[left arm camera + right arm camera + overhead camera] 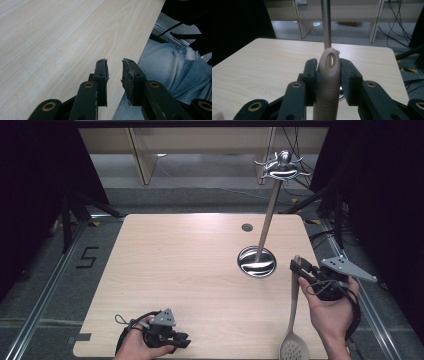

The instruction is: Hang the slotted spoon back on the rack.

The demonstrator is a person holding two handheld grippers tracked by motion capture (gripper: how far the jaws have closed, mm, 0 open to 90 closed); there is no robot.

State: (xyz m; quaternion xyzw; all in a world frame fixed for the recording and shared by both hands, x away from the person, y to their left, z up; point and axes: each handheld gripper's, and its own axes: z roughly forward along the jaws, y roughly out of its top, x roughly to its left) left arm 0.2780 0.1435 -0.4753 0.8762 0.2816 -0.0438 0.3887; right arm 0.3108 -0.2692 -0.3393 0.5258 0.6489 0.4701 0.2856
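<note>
A pale wood-grain tabletop [190, 285] stands on a grey carpeted floor [55, 285], with dark curtains at both sides and light wooden furniture legs behind it. A tall silver metal stand with a round mirrored base and hooked arms at its top [266, 225] rises from the far right part of the tabletop.

The right tool [299, 268] is in the hand at the right edge of the tabletop, just beside the stand's base. Its jaws are clamped on the handle of a beige slotted plastic spatula [293, 320], near the handle's looped end; in the right gripper view the pads press on both sides of the handle [329, 82], and the stand's rod rises right behind it. The spatula's perforated head hangs toward the near edge.

The left tool [172, 340] rests in the other hand at the near left edge of the tabletop. Its jaws stand partly apart with nothing between them [115, 75], above the tabletop's edge and a knee in blue jeans [172, 67].
</note>
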